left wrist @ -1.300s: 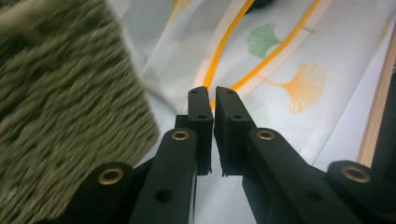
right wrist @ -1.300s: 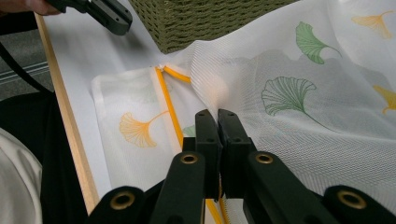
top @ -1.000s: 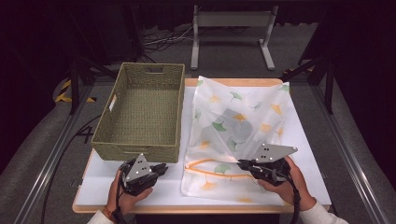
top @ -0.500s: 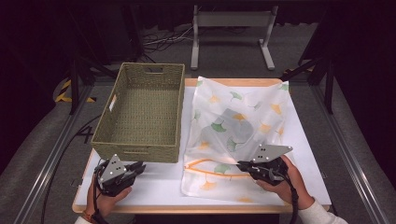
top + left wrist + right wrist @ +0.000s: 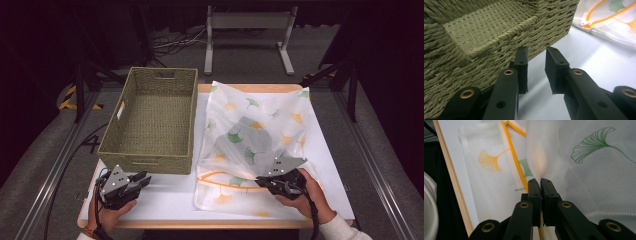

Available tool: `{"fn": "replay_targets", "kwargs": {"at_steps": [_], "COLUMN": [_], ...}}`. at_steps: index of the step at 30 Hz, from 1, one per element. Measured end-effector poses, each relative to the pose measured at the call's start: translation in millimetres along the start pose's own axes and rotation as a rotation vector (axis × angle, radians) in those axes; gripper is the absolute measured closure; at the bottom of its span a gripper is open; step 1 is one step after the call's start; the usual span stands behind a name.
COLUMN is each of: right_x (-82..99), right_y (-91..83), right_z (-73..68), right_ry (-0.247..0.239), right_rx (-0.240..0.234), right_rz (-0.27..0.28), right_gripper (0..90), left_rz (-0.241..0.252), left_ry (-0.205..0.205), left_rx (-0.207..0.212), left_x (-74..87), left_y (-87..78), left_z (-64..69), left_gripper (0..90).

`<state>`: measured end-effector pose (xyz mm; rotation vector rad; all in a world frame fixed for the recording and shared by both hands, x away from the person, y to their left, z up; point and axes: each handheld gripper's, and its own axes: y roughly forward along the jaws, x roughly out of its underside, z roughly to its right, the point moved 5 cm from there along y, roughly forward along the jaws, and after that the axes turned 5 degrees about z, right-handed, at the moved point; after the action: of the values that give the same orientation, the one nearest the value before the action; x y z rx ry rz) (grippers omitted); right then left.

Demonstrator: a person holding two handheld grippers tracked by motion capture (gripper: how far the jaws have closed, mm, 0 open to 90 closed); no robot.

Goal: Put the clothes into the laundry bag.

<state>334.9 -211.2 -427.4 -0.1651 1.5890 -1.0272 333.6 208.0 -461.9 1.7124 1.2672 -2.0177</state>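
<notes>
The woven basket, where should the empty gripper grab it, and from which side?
Best guess: the near short wall's rim. The woven basket is open-topped with thin upright walls, so one jaw could go inside and one outside, coming down from above on the person's side. The left gripper sits just in front of that wall, its jaws just opening with nothing between them.

Your stock by colour: mesh bag (image 5: 260,145), sheer white, printed with green and orange ginkgo leaves, orange zip (image 5: 516,162); woven basket (image 5: 152,122), olive-green; bench (image 5: 165,200), white top, pale wood edging; both claws, black.
</notes>
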Motion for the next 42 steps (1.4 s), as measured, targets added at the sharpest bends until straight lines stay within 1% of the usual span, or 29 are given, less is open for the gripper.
{"fn": "replay_targets", "kwargs": {"at_steps": [2,4,5,6,13,15,16,18,20,22,27,28,31,35,42], "right_x": [3.5,6.3,7.4,8.6,12.7,14.5,15.6,18.4,20.8,23.5,31.1,31.9,33.1,36.9,42.1], "right_y": [3.7,6.5,7.5,8.9,11.7,12.2,12.2,12.0,11.7,11.2,15.8,16.6,15.2,14.3,13.5], "right_z": [0.2,0.3,0.2,0.6,3.3,4.9,6.3,10.0,13.5,17.6,20.9,20.9,20.5,21.4,22.2], "right_ry": [0.004,-0.004,0.000,-0.007,-0.009,-0.003,-0.001,0.015,0.023,0.033,0.033,0.032,0.045,0.053,0.057], "right_rx": [-0.004,-0.011,-0.008,-0.008,0.001,0.001,0.005,-0.006,0.001,0.018,0.019,0.016,0.002,0.003,0.002], "right_rz": [-0.017,-0.037,-0.045,-0.052,-0.070,-0.075,-0.080,-0.087,-0.095,-0.101,-0.130,-0.131,-0.132,-0.135,-0.141], "right_gripper": [86.9,86.9,86.9,87.1,88.4,88.5,88.6,88.5,88.6,88.6,88.5,88.4,88.0,87.5,87.2], "left_rz": [0.002,0.008,0.017,0.020,0.015,0.018,0.021,0.024,0.025,0.024,0.022,0.023,0.022,0.025,0.019], "left_ry": [-0.004,-0.009,0.000,-0.001,-0.002,-0.001,-0.014,-0.017,-0.020,-0.019,-0.011,-0.015,-0.013,-0.019,-0.012], "left_rx": [0.002,0.002,-0.001,0.002,-0.003,-0.012,-0.009,-0.009,-0.011,-0.011,0.000,0.001,-0.001,-0.002,-0.012], "left_x": [0.2,0.3,-0.4,-0.9,1.0,1.8,2.4,2.7,3.1,3.3,2.9,2.8,3.1,3.8,5.0], "left_y": [-0.1,-0.4,-0.9,-1.4,-2.1,-3.3,-4.1,-5.2,-5.1,-4.6,-3.6,-3.5,-3.9,-4.3,-5.5], "left_z": [-0.2,-0.1,-0.3,0.1,-1.3,-4.0,-4.2,-5.4,-5.8,-5.6,-3.8,-3.6,-4.3,-5.1,-6.4], "left_gripper": [71.5,70.5,69.8,69.3,68.8,69.1,69.2,69.2,69.2,69.1,69.0,68.9,68.2,67.7,66.2]}}
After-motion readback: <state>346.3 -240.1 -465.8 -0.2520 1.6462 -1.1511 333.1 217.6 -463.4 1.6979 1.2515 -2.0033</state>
